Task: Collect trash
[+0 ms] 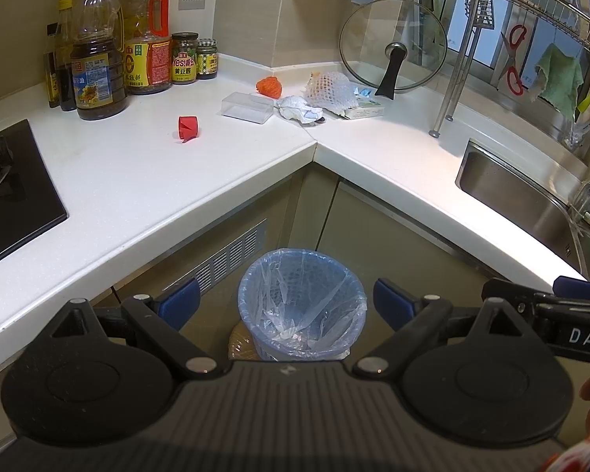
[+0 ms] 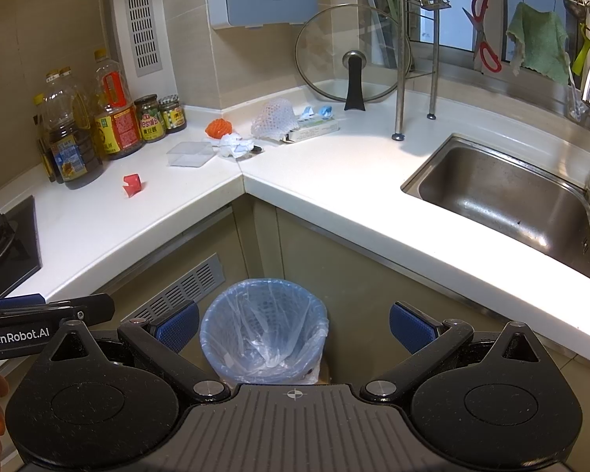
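Trash sits up in the inner corner of the white table [image 1: 145,165], well ahead of and above both tongs, which hover over the lined bin [image 1: 301,303] on the floor. Left tongs [image 1: 285,303] and right tongs [image 2: 294,326] both gape wide and hold nothing. The red scrap [image 1: 188,128] lies apart to the left, so the left side looks nearer to it. The clear plastic box [image 1: 247,107] runs its long axis left to right. Crumpled paper [image 1: 299,109], foam net [image 1: 328,88] and the flat carton [image 2: 314,130] cluster rightward, likely better suited to the right tongs; the carton points towards the sink [image 2: 503,196].
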